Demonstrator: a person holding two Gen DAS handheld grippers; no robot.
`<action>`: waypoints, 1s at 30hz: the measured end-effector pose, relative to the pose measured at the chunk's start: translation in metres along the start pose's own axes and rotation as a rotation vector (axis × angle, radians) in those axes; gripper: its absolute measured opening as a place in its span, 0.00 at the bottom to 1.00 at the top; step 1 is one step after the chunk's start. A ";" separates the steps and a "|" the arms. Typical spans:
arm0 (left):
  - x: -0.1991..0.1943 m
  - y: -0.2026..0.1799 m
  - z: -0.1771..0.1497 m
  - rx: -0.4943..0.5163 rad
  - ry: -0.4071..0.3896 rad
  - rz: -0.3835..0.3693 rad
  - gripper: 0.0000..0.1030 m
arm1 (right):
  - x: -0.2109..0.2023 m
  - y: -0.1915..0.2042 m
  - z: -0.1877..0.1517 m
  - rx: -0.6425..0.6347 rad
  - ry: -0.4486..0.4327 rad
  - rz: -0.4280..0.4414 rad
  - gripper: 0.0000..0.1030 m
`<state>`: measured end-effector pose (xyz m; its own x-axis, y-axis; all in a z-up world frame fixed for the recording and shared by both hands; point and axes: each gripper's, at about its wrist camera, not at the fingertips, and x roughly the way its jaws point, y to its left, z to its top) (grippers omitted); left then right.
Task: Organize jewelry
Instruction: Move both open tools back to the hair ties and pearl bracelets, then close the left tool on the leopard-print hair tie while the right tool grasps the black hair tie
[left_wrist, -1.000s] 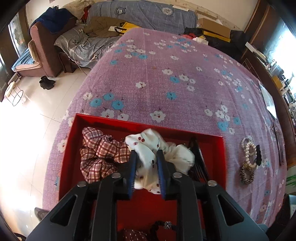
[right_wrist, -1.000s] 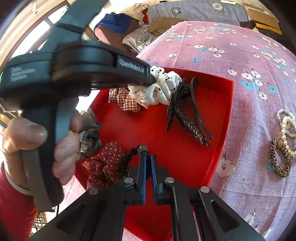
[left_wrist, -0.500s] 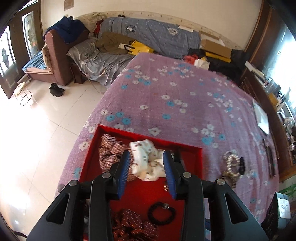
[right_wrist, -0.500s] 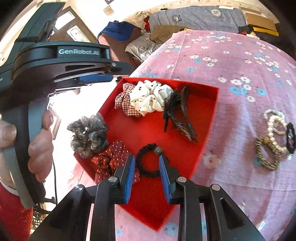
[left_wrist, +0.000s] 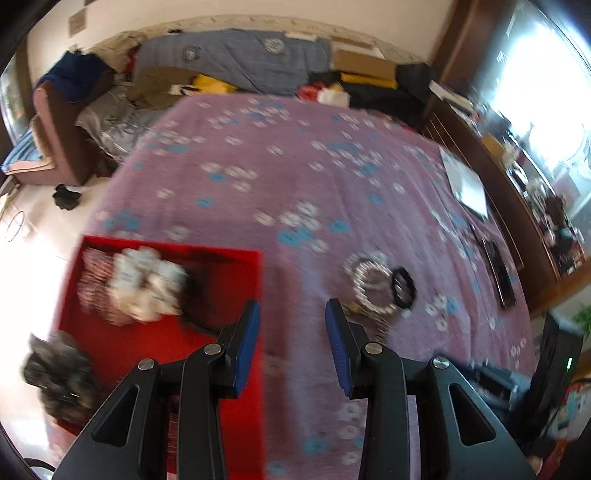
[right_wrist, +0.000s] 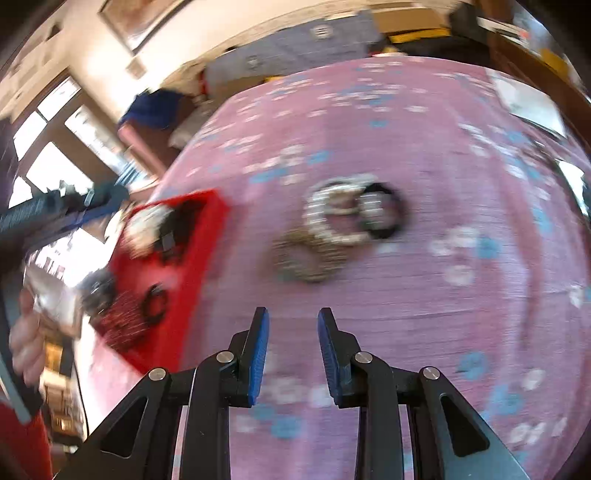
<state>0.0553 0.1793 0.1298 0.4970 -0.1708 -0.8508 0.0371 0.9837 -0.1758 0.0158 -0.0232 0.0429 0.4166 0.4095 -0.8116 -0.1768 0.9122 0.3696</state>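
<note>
Three tangled bracelets (right_wrist: 332, 229) (pearl, bronze, black), blurred, purple floral cloth (right_wrist: 424, 295)

Floral cloth bedspread (left_wrist: 295, 177); matt red tray (left_wrist: 236, 280); pearly bead bracelets (left_wrist: 369, 284).

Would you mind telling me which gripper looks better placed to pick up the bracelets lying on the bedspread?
Probably right. The right gripper is open and empty, with the bracelets almost straight ahead of it. The left gripper is open too, but it sits beside the red tray, with the bracelets off to one side.
</note>
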 end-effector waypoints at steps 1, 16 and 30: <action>0.007 -0.009 -0.003 0.012 0.013 -0.006 0.34 | -0.001 -0.010 0.003 0.007 -0.007 -0.013 0.29; 0.104 -0.038 -0.022 -0.039 0.144 0.030 0.34 | 0.045 -0.059 0.069 -0.051 0.008 -0.037 0.29; 0.119 -0.043 -0.022 -0.030 0.123 0.071 0.33 | 0.074 -0.050 0.081 -0.151 0.029 -0.044 0.29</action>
<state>0.0933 0.1153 0.0251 0.3874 -0.1086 -0.9155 -0.0208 0.9917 -0.1265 0.1282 -0.0394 0.0012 0.4012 0.3672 -0.8392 -0.2915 0.9197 0.2631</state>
